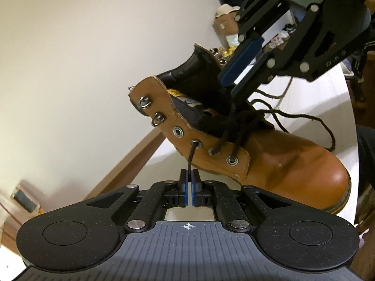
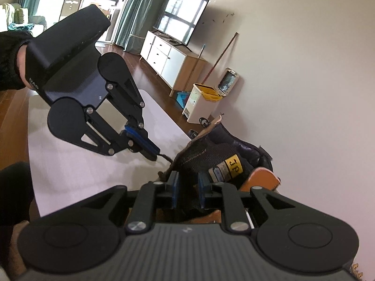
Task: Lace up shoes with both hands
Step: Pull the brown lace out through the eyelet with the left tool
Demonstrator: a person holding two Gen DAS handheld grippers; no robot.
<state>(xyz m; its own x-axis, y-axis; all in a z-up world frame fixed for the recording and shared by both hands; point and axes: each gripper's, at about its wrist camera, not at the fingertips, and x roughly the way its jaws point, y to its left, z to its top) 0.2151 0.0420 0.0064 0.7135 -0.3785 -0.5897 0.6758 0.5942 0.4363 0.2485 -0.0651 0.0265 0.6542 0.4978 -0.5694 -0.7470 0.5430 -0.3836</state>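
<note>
Place: home living room
Evidence: flat-screen television on a white-and-wood sideboard, green curtains at bright windows, wood floor, broom leaning against wall.

The left gripper has its fingers pressed together, pinching a lace end. The right gripper angles downward, fingers slightly apart. A dark-sleeved hand holds the left one.

The tan leather boot shines glossy at the toe, with metal eyelets and a fuzzy dark woven lace. The smooth white bench looks matt.
</note>
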